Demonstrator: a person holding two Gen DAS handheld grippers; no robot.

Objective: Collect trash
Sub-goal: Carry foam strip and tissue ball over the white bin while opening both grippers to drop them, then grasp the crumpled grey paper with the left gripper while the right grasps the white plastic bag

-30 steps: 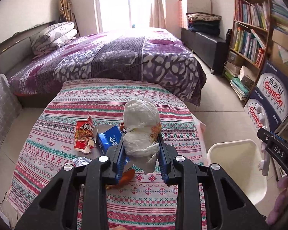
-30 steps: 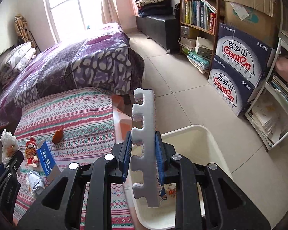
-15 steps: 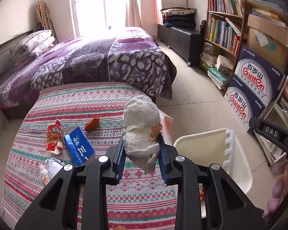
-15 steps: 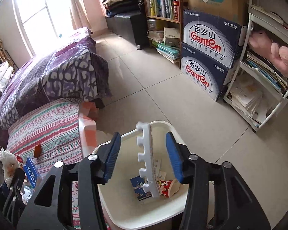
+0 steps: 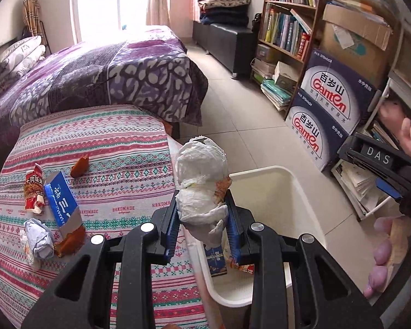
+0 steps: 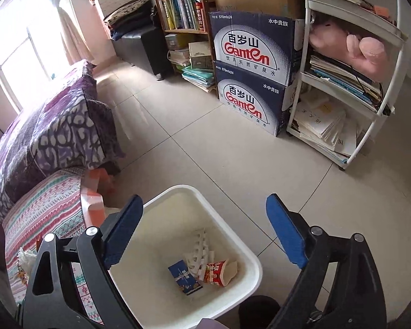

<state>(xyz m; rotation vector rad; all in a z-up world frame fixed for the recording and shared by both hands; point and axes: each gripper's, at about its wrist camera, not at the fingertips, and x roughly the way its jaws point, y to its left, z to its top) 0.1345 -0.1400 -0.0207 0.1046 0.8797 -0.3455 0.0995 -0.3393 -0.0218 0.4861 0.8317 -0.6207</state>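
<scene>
My left gripper [image 5: 202, 205] is shut on a crumpled white paper wad [image 5: 201, 178] and holds it over the near left rim of the white trash bin [image 5: 301, 192]. My right gripper [image 6: 205, 213] is wide open and empty above the bin [image 6: 249, 252]. In the bin lie a white foam comb piece [image 6: 198, 249], a blue carton [image 6: 185, 277] and a red snack packet [image 6: 217, 271]. On the striped table [image 5: 117, 170] lie a blue carton [image 5: 61, 200], a red snack wrapper [image 5: 34, 189], a foil wad [image 5: 38, 238] and orange peels [image 5: 79, 163].
A purple bed [image 5: 96, 68] stands behind the table. Ganten boxes [image 6: 252, 65], a bookshelf [image 5: 285, 27] and a white shelf rack [image 6: 350, 82] line the right side. Tiled floor [image 6: 205, 142] lies around the bin.
My right gripper opened and dropped the foam piece into the bin. My left gripper carried the paper wad to the right, from over the table to the bin's edge.
</scene>
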